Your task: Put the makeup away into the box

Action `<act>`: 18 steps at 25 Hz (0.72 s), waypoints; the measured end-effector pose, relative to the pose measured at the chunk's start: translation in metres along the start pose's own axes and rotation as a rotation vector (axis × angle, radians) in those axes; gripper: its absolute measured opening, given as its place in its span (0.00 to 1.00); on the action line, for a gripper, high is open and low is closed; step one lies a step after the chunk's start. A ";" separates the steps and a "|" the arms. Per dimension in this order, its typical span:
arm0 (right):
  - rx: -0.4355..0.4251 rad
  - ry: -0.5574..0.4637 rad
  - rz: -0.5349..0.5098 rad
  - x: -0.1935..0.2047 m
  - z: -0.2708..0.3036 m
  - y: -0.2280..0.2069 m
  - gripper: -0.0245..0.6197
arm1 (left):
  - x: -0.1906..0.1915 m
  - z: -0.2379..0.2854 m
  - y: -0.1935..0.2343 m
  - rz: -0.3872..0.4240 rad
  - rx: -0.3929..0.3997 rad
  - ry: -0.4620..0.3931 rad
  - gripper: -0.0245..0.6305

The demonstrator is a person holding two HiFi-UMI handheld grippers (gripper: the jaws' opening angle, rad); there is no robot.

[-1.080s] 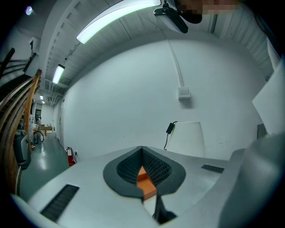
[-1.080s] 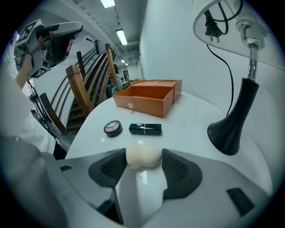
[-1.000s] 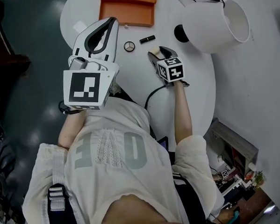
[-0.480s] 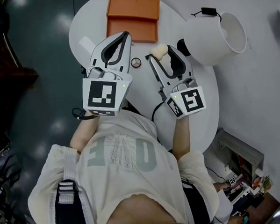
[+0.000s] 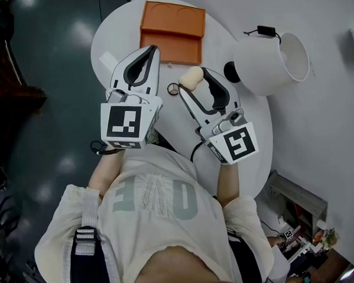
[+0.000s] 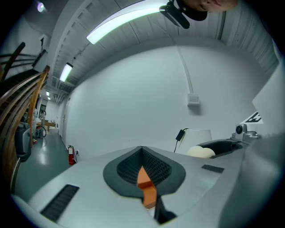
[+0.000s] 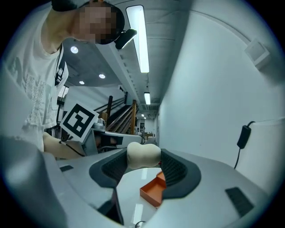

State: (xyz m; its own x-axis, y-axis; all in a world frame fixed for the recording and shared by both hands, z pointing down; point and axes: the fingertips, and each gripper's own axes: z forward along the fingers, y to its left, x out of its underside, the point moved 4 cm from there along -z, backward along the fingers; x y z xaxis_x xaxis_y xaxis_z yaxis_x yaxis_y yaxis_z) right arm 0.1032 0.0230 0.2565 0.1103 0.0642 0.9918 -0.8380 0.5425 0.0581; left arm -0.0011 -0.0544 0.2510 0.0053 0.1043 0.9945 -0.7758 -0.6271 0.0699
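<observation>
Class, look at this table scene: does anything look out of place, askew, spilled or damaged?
Nothing stands out. The orange box sits open and flat on the white table. The right claw grips a beige makeup sponge squarely between its pads. Nothing looks spilled or broken.

We see the box point(image 5: 172, 27) at the desk's point(image 5: 219, 47) far edge, the lamp point(image 5: 273, 50) to its right. Nearer us, the makeup sponge point(image 5: 191, 78) sits between the right gripper's point(image 5: 192, 79) fingers point(image 5: 188, 103), with the left gripper point(image 5: 152, 50) beside it on the left.
</observation>
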 end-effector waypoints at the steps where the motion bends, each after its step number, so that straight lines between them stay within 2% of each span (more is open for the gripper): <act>1: -0.016 0.009 -0.024 0.000 0.007 -0.002 0.41 | -0.001 -0.002 0.008 0.001 -0.021 -0.003 0.05; 3: -0.059 0.045 -0.083 0.003 0.026 -0.008 0.41 | 0.000 -0.004 0.025 0.011 -0.067 0.001 0.05; 6: -0.147 0.152 -0.148 0.022 0.068 -0.022 0.41 | 0.005 -0.003 0.050 0.021 -0.120 0.024 0.05; 12: -0.360 0.434 -0.238 0.095 0.161 -0.040 0.41 | 0.019 0.003 0.100 0.010 -0.199 0.050 0.05; 18: -0.574 0.675 -0.312 0.170 0.216 -0.038 0.40 | 0.048 0.008 0.145 -0.050 -0.261 0.089 0.05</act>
State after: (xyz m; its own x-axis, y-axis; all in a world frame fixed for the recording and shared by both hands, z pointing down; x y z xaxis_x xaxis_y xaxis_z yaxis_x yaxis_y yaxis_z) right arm 0.0389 -0.1675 0.4476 0.7231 0.2211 0.6544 -0.3466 0.9356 0.0669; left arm -0.1084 -0.1465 0.3095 0.0010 0.2044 0.9789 -0.9124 -0.4005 0.0846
